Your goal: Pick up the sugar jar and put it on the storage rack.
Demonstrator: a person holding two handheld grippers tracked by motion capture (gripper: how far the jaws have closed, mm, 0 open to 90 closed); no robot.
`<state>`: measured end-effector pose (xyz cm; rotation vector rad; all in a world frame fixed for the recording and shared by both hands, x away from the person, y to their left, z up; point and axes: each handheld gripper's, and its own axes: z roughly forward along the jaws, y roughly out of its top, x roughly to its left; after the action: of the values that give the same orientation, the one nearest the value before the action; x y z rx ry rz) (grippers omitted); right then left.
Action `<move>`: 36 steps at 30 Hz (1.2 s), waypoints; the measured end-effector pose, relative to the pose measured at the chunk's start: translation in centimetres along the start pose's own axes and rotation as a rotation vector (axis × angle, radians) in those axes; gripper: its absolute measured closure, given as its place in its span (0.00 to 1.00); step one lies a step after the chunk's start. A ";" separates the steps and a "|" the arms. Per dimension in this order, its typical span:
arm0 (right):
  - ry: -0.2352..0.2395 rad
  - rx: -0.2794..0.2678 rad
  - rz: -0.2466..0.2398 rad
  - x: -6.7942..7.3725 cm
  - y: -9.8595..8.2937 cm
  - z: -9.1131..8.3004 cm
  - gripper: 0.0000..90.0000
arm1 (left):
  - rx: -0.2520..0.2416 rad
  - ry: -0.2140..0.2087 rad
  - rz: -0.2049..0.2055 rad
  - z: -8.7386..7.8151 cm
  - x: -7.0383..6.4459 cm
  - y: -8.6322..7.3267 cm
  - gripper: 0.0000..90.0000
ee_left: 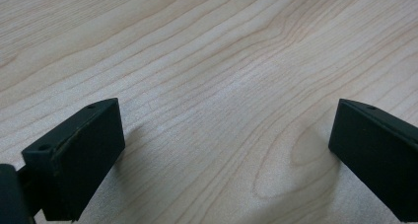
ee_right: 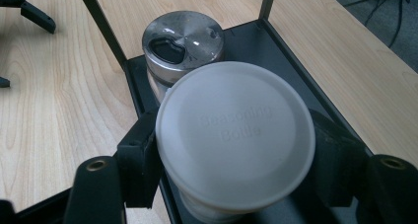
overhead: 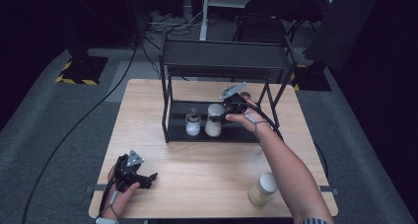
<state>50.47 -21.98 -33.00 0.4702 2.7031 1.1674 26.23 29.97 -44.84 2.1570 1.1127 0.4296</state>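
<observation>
Our right claw (ee_right: 231, 184) was pinching the white-lidded seasoning bottle (ee_right: 235, 135), one jaw pressed against each side just under the lid, and we judged the grip was kept high so the jaws would clear the low rim of the black rack (overhead: 170, 105) the bottle stood in. In the high view that same claw (overhead: 224, 114) reached under the rack's upper shelf, which would explain why our hand (overhead: 249, 116) came in level from the side. The bottle (overhead: 214, 119) sat on the rack's bottom shelf. Touching it, or very nearly, on the side toward the rack's left post stood a glass shaker (ee_right: 182, 49) with a steel top, so the bottle seemed to be going into, or coming out of, a row there; we could not tell which.

Well in front of the rack, near the table's right corner, a second jar (overhead: 262, 188) with a pale lid stood alone. Our left claw (ee_left: 224, 150) was spread wide and holding nothing, lying on the bare wooden table (overhead: 207, 169) in front of the rack's left end, idle.
</observation>
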 end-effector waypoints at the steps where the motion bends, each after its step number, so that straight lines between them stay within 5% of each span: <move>1: 0.000 0.002 0.004 -0.1 0.0 0.0 0.37 | 0.000 0.000 0.000 0.0 0.0 0.0 0.00; 7: 0.003 -0.008 0.009 -0.2 -0.2 0.1 0.36 | 0.001 0.001 -0.001 0.0 0.0 0.0 0.00; 15: -0.025 -0.048 0.042 0.4 -0.7 -0.9 0.17 | 0.001 0.001 -0.001 0.0 0.0 0.0 0.00; 36: -0.071 -0.131 -0.002 4.5 -3.4 -8.9 0.13 | -0.001 0.001 0.001 0.0 0.0 0.0 0.00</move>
<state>43.17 -28.67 -29.51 0.4803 2.5474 1.2924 26.22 29.96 -44.84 2.1569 1.1124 0.4311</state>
